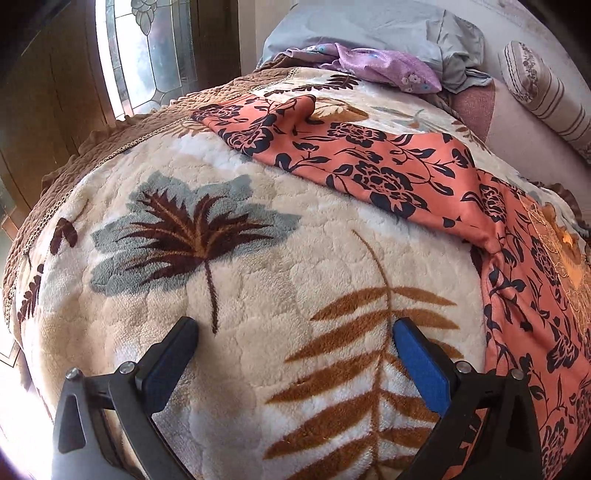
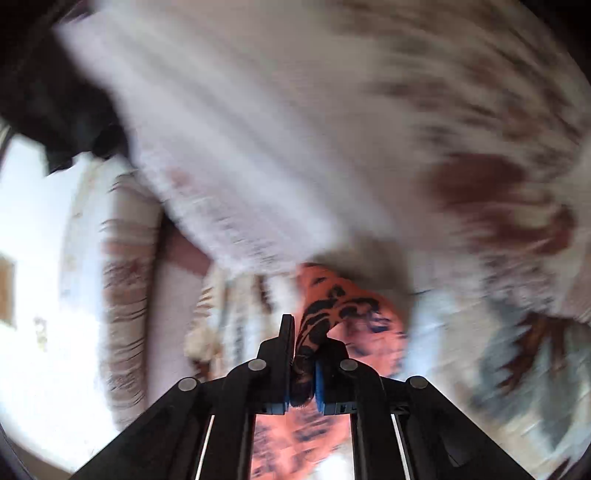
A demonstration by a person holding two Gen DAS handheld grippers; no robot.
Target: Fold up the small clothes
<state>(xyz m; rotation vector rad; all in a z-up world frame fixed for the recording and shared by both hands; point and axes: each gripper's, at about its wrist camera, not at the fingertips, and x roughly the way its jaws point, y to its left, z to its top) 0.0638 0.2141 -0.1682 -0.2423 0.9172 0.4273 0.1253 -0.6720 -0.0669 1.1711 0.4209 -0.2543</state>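
Observation:
An orange garment with a dark navy flower print (image 1: 388, 162) lies spread across the fleece blanket (image 1: 229, 295) on the bed, from the upper middle down to the right edge. My left gripper (image 1: 295, 332) is open and empty, low over the blanket to the left of the garment. In the right wrist view, which is motion-blurred, my right gripper (image 2: 304, 354) is shut on a bunched fold of the orange garment (image 2: 354, 306).
A purple flowered cloth (image 1: 380, 62) and a grey-blue pillow (image 1: 369, 26) lie at the head of the bed. A striped bolster (image 1: 546, 88) lies at the far right. A wooden door with a glass pane (image 1: 147, 51) stands at the far left.

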